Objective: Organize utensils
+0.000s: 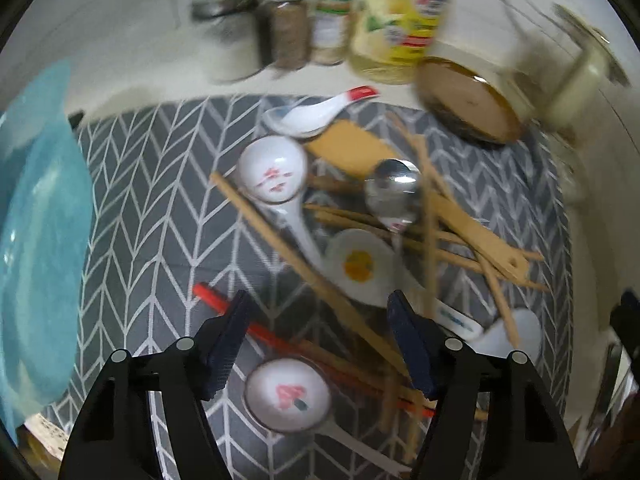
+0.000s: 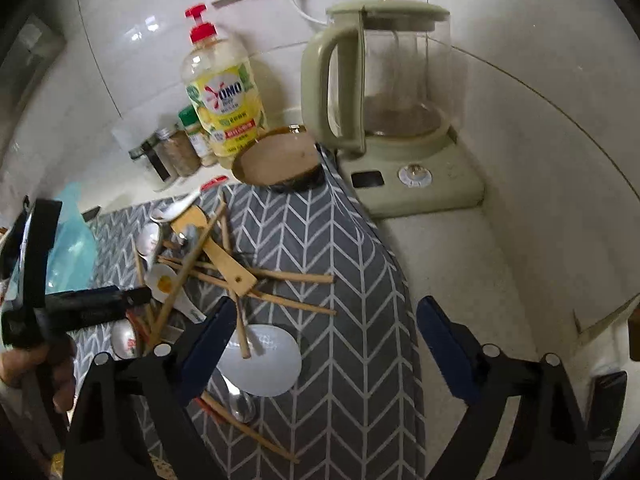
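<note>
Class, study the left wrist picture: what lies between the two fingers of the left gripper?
Between the fingers of the left gripper, which stand open, a red chopstick and a wooden chopstick cross the gap over the grey mat. A white flower-printed spoon sits just below.

1. Left wrist view: dim, motion-blurred, worst on jars (image 1: 286, 26) at top.
2. Right wrist view sharper; glare on wall tiles (image 2: 140, 28) upper left.
3. Fisheye bending, dark corners.
</note>
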{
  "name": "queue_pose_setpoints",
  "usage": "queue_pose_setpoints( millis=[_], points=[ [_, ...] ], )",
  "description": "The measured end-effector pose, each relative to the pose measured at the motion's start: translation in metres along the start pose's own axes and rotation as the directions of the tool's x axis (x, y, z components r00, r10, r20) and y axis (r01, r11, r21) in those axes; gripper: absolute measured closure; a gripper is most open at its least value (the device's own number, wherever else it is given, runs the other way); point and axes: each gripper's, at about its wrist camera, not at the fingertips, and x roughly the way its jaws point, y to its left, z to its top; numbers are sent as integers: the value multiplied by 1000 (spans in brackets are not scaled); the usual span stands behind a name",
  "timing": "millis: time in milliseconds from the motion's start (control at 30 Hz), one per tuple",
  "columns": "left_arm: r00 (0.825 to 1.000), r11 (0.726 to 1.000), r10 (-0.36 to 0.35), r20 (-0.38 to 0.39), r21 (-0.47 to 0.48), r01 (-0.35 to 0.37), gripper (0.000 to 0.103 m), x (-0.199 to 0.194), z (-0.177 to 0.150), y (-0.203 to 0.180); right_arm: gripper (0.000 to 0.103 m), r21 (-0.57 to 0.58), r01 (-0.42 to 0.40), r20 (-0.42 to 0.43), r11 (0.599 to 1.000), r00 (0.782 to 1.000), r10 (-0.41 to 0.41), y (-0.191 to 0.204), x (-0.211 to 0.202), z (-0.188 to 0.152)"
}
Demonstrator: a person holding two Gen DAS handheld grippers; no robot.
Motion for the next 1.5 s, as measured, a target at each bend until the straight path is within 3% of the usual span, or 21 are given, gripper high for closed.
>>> queue_pose_setpoints(
  millis=[167,200,267,500,600,700,900,1100,1200,1333,1367,1400,1500],
  points=[
    [999,999,-33,-41,-2,33,46,18,2,1,28,-24,-26,-11,999,1000,25,12,5,0],
    [998,998,-59,-39,-11,58,60,18,2,0,28,-28,-27,-8,999,1000,27,13,5,1],
    [992,993,-116,-44,-32,115,76,17,1,-1,28,-32,-41,-5,999,999,40,15,5,3],
    [974,973,-215,-72,-100,208,83,14,-6,14,28,-50,-65,-26,997,998,63,31,12,2],
    [970,970,-234,-64,-88,228,94,3,-10,24,29,-57,-82,-37,995,996,80,38,16,3],
    [979,979,-200,-47,-37,199,95,-13,-12,28,45,-33,-139,-75,990,988,136,46,28,3],
    [978,977,-208,-19,-46,207,95,-27,-12,43,53,44,-256,-132,966,957,259,73,78,6],
    [975,975,-222,22,-18,223,95,-64,-14,53,56,83,-296,-166,952,938,306,99,113,7],
    [974,974,-224,28,0,225,95,-74,-15,53,68,65,-285,-158,956,943,292,108,121,5],
    [971,972,-234,42,20,233,95,-88,-19,55,77,30,-249,-159,968,955,251,115,128,7],
    [970,971,-237,44,23,236,95,-91,-19,57,88,31,-252,-166,967,953,254,115,130,8],
    [970,971,-238,46,24,237,95,-93,-20,59,92,22,-247,-176,969,953,247,115,133,8],
    [968,970,-243,61,33,241,95,-105,-22,68,95,-24,-218,-143,976,967,213,120,132,6]
  ],
)
